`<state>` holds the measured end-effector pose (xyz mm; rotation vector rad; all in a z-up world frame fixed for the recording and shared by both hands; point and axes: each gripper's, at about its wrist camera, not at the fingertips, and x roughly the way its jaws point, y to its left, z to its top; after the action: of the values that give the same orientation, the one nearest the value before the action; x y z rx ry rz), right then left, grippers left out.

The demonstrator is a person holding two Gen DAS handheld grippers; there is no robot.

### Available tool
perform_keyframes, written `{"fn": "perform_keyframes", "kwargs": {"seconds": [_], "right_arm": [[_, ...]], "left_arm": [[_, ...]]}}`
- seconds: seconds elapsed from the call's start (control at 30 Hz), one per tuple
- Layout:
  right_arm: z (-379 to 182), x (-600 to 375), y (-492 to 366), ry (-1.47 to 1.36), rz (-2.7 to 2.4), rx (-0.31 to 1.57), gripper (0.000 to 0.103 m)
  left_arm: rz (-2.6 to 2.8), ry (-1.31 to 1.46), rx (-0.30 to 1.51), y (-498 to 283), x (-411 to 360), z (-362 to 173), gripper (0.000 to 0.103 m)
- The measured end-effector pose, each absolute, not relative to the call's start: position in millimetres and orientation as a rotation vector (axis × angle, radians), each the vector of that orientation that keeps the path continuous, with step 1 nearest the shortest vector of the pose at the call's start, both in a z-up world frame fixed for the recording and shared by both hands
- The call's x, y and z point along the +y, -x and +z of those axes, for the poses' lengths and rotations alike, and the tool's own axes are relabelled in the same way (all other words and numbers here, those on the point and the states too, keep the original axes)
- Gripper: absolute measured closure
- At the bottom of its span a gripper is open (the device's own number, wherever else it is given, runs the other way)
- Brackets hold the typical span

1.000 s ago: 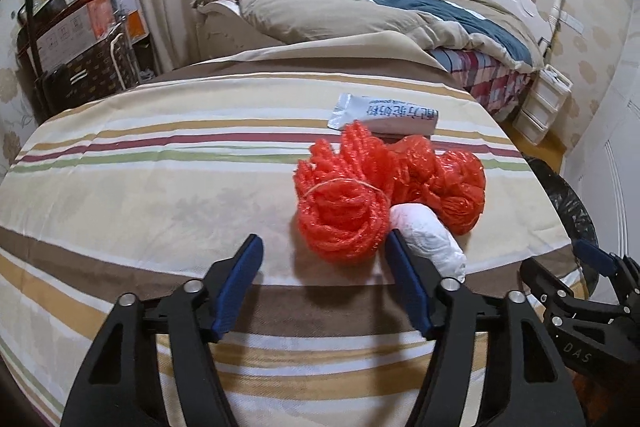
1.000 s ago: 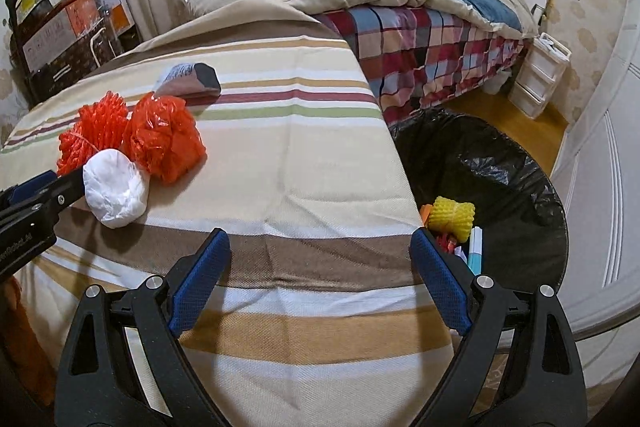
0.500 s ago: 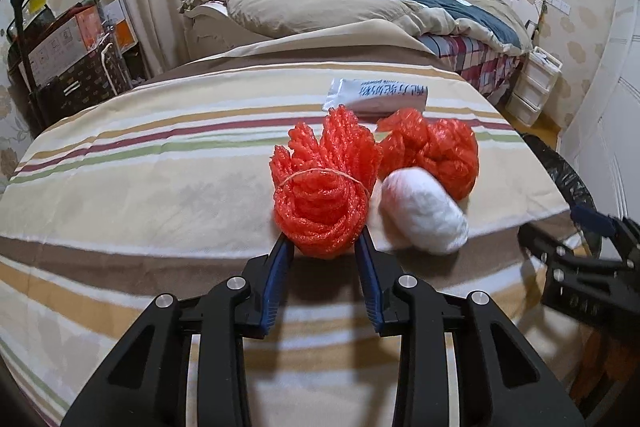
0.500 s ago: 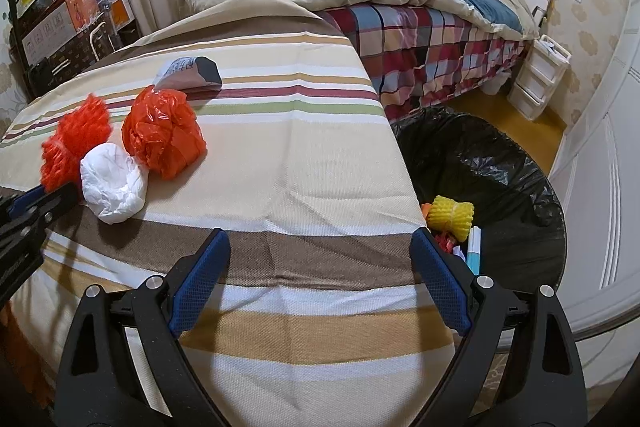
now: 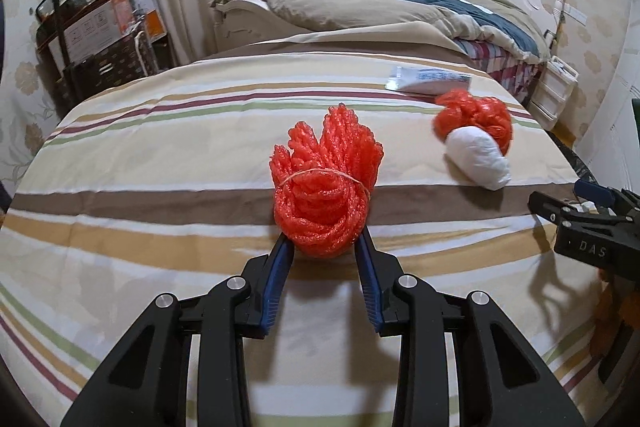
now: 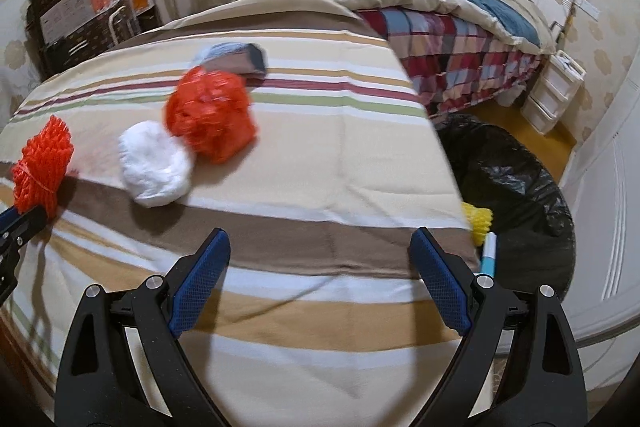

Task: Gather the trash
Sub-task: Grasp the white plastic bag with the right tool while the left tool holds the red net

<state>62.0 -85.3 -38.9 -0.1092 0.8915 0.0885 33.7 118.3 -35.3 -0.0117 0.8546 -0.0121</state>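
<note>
My left gripper point(image 5: 324, 247) is shut on a red foam net bundle point(image 5: 324, 187) tied with a rubber band, low over the striped table cloth point(image 5: 160, 155). The right wrist view shows that bundle point(image 6: 40, 167) at the far left. A white crumpled wad point(image 6: 156, 165) and a red crumpled plastic bag point(image 6: 210, 115) lie together on the cloth, with a grey tube point(image 6: 232, 61) behind them. My right gripper point(image 6: 320, 255) is open over the cloth's front edge, holding nothing. A black-lined bin point(image 6: 516, 195) stands to its right.
The bin holds a yellow foam net point(image 6: 478, 219) and a white-and-blue tube point(image 6: 488, 255). A bed with a tan duvet point(image 5: 360, 7) lies behind the table. Boxes and a trolley point(image 5: 92, 39) stand at the back left, white drawers point(image 6: 556, 95) at the right.
My left jaws closed on the red net bundle and pulled it leftward, away from the white wad and the red bag. The right gripper stayed open and shifted slightly.
</note>
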Motion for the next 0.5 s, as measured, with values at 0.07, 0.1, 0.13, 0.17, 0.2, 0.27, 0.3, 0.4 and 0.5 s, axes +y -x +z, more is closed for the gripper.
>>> {"fn": "perform_keyframes", "kwargs": {"seconds": [0.07,0.1,0.13,0.17,0.2,0.27,0.3,0.4,0.5], "right_arm": [[-38.9,-76.3,-59.3,0.12,0.105,0.887,0.013],[-38.7,-71.1,-58.0,0.12,0.12,0.887,0.013],[-38.7,-65.7,-56.8,0.118,0.137,0.887,0.013],[-38.7,-61.2,-55.9,0.119,0.147,0.886,0.013],[-38.4,-56.3,-55.7,0.125,0.156,0.884,0.014],[-38.1,-46.7,-55.7,0.139,0.175,0.883,0.016],[-38.1,-42.7,-56.6,0.139,0.183,0.884,0.016],[-38.0,-32.9,-60.8,0.138,0.199,0.889,0.019],[-38.1,-24.2,-65.2,0.136,0.214,0.892,0.026]], "left_arm": [[0.001,0.022,0.854,-32.4,124.4,-35.4,0.068],[0.008,0.029,0.853,-31.6,127.7,-35.3,0.068],[0.011,0.033,0.853,-31.2,130.0,-35.4,0.068],[0.015,0.037,0.852,-30.6,132.3,-35.4,0.068],[0.019,0.041,0.851,-29.7,134.4,-35.5,0.068],[0.026,0.044,0.849,-27.3,138.6,-35.9,0.068],[0.027,0.044,0.848,-26.4,139.3,-36.2,0.068],[0.03,0.05,0.847,-25.1,143.4,-36.6,0.068],[0.036,0.058,0.849,-24.9,147.8,-37.1,0.068]]}}
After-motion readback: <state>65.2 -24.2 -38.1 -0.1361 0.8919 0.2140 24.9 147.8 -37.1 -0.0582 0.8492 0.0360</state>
